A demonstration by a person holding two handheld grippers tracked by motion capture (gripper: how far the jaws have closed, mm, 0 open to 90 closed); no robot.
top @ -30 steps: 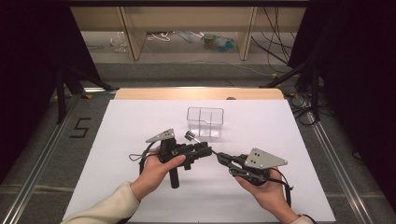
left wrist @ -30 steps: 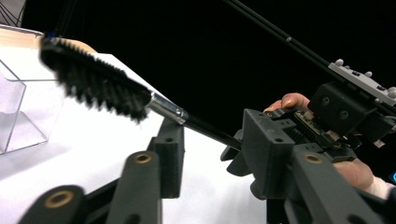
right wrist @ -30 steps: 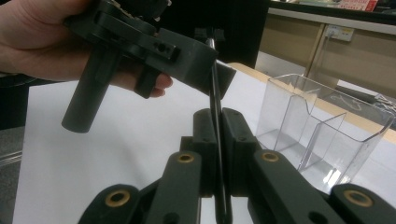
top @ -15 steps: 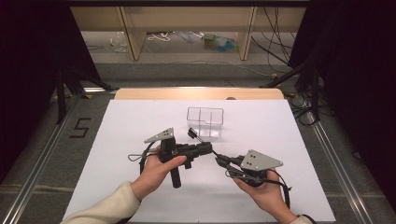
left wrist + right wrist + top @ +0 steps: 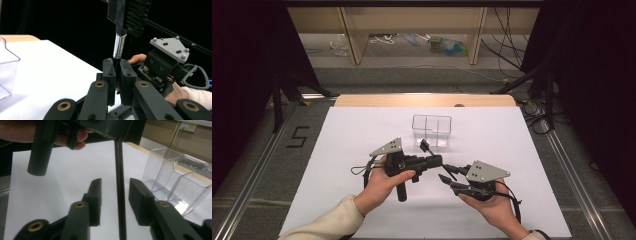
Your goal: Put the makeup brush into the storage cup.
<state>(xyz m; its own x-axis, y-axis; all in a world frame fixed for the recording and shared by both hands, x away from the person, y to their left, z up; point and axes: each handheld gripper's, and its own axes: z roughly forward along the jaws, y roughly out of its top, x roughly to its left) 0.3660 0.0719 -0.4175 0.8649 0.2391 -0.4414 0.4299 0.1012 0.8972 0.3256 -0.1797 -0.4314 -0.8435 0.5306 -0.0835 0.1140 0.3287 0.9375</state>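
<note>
A thin black tool with a silver collar and a ribbed black head stands up from my left gripper, which is shut on its handle. In the high view the left gripper is at mid-table, and the tool's head points toward the clear box. My right gripper is open. The tool's handle hangs between its fingers, touching neither. In the high view the right gripper sits just right of the left one.
The clear plastic box, with its divided compartments, stands just beyond the grippers. White paper covers the table. The person's left hand and the left gripper's grip hang close above the right gripper.
The two grippers have drawn slightly closer together. The left one edged right with the tool and the right one edged left, so the handle now lies between the right gripper's open jaws.
</note>
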